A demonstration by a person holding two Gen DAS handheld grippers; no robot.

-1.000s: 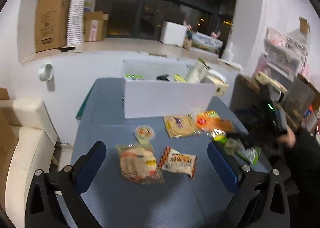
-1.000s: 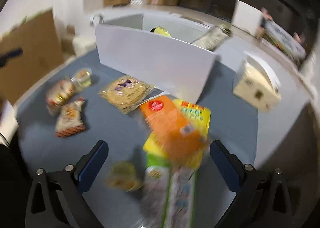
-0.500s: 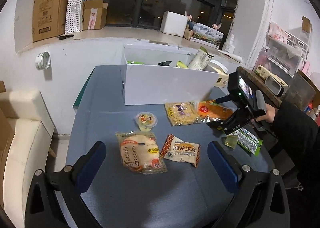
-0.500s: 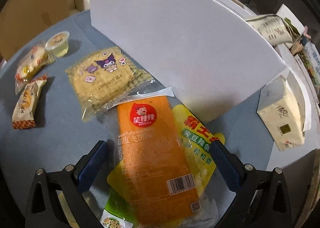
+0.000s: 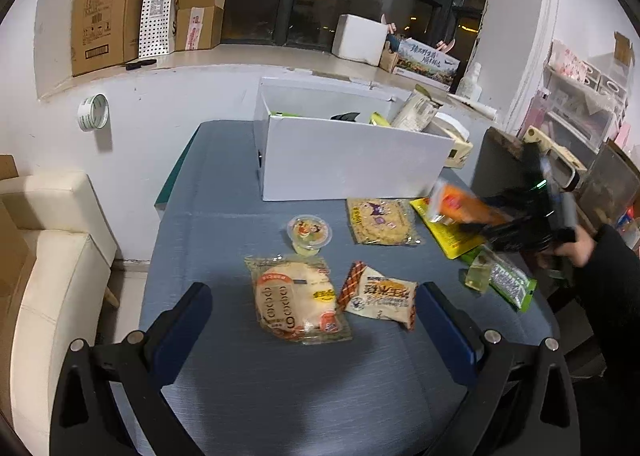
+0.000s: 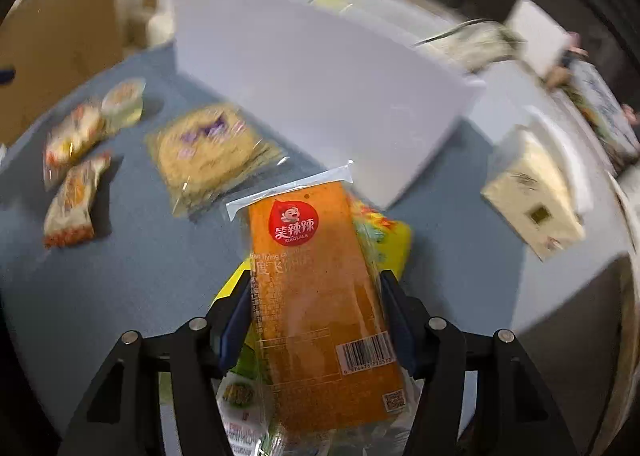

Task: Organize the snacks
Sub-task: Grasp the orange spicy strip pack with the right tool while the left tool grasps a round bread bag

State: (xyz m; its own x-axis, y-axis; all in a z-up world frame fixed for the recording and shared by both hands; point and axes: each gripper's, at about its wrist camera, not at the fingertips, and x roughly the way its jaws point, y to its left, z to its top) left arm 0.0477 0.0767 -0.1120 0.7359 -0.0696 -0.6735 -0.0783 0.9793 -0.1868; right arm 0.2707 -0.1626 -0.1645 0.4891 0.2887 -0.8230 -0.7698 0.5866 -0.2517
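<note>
My right gripper (image 6: 316, 288) is shut on an orange snack packet (image 6: 316, 296) and holds it lifted above the blue table, in front of the white box (image 6: 320, 67). The packet also shows in the left wrist view (image 5: 460, 207). My left gripper (image 5: 312, 308) is open and empty, hovering above a round pastry pack (image 5: 294, 302) and a checkered snack bag (image 5: 378, 294). A jelly cup (image 5: 310, 234), a square cracker pack (image 5: 380, 219), a yellow packet (image 5: 448, 232) and a green packet (image 5: 508, 280) lie on the table. The white box (image 5: 344, 159) holds several snacks.
A tissue box (image 6: 536, 199) lies to the right of the white box. A cream sofa (image 5: 48, 256) stands left of the table (image 5: 224, 215). Cardboard boxes (image 5: 108, 11) sit on the window ledge. Shelves (image 5: 580, 107) stand at the right.
My right gripper has closed on the orange packet and lifted it off the yellow packet. My left gripper has stayed open and nearly still.
</note>
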